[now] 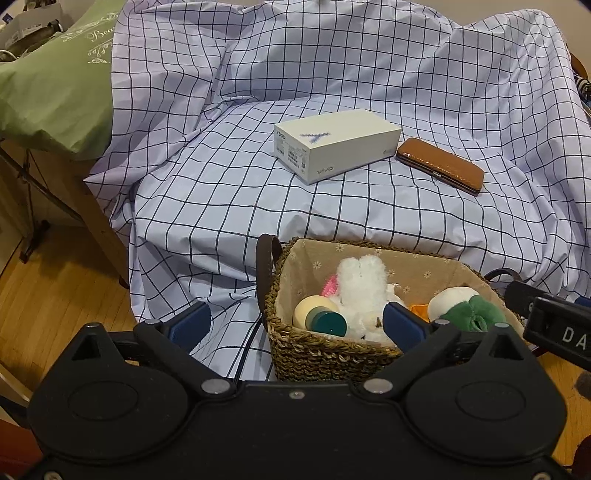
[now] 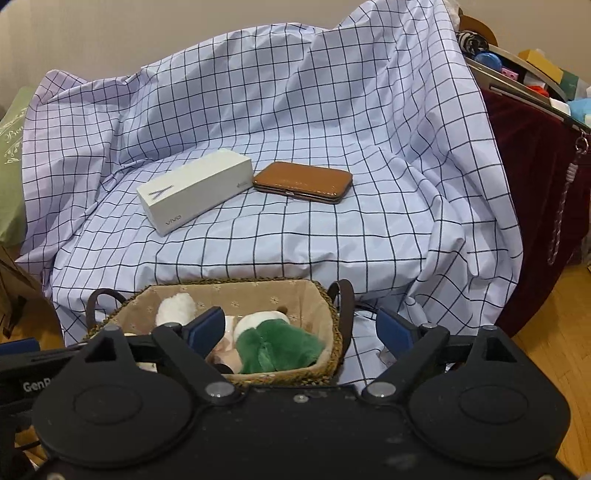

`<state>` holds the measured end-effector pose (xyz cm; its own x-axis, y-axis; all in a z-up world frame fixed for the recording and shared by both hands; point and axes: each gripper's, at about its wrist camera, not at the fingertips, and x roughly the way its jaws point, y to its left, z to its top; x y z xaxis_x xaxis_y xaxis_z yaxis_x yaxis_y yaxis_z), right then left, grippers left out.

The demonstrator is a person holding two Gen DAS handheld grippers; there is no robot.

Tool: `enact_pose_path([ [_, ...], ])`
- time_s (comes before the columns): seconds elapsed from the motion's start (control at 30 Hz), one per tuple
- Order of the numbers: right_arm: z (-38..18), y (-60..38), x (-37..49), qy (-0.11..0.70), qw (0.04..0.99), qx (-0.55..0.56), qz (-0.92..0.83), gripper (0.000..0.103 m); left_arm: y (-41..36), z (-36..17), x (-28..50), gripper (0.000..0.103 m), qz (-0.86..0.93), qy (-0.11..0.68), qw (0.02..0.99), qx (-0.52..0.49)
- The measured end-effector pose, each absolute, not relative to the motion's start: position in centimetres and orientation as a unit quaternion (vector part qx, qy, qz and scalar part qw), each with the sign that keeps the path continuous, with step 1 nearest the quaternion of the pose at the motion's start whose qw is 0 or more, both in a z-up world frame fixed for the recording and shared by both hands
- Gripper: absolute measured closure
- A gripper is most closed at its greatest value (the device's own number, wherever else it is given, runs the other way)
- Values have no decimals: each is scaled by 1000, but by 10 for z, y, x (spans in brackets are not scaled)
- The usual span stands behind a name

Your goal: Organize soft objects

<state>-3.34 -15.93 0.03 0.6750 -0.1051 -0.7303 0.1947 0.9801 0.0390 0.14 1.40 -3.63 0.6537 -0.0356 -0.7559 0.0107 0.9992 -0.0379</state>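
Black grippers [image 1: 295,325], blue-padded jaws

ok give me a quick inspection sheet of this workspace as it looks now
Surface: checked sheet, wrinkled.
Job's things: woven basket holds white plush, green plush, a cream and teal toy.
Clutter: white box beside brown case on the sheet.
Grippers: left gripper and right gripper open, empty.
Cables: dark cable beside the basket.
Surroundings: green pillow, wooden floor, maroon cloth.

Checked sheet [image 2: 295,122] drapes furniture; wooden floor [image 1: 44,280], beige wall [image 2: 166,33].
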Motion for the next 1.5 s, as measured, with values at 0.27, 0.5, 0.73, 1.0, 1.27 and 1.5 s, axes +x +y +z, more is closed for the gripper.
enact_pose_path([
  [0.27, -3, -160, -32, 400, 910, 54, -90, 6, 10, -35, 1, 6, -16, 418, 908, -10],
  [0.5, -2, -161, -33, 398, 911, 54, -96, 5, 10, -35, 1, 6, -16, 415, 909, -12],
  [0.73, -3, -161, -32, 402, 909, 54, -97, 5, 11, -35, 1, 6, -13, 416, 909, -14],
  [1.0, -4, -161, -32, 405, 907, 56, -98, 5, 12, -35, 1, 6, -10, 415, 910, -14],
  [1.27, -6, -161, -31, 408, 906, 58, -97, 5, 13, -36, 1, 6, -9, 418, 908, -15],
  [1.5, -6, -162, -31, 408, 906, 58, -97, 5, 12, -37, 1, 6, -11, 421, 907, -14],
])
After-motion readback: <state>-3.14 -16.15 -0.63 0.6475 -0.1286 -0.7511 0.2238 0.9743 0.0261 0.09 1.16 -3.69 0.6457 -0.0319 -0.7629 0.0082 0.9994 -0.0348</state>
